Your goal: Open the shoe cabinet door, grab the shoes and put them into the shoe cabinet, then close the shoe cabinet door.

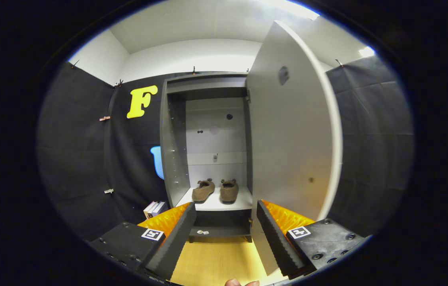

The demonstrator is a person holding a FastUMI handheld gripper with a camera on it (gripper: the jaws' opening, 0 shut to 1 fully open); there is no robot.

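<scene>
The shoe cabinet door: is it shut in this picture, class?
No, the shoe cabinet door stands swung open, with both shoes on the shelf inside, beyond the open, empty gripper.

A pale grey shelf board (235, 204) inside the tall grey shoe cabinet (174, 159) carries a pair of brown felt slippers (215, 190), set side by side near its front edge with heels toward the viewer; the left slipper is turned slightly left, the right sits straighter. Below it, a darker bottom shelf (220, 231) holds two small pale scraps (202, 232) lying close together toward its left side. The light wooden floor (218, 260) runs from the cabinet's foot to the near side. At the far left, beside the cabinet, a short stack of books (155, 208) rests low down; what carries it cannot be told.
</scene>
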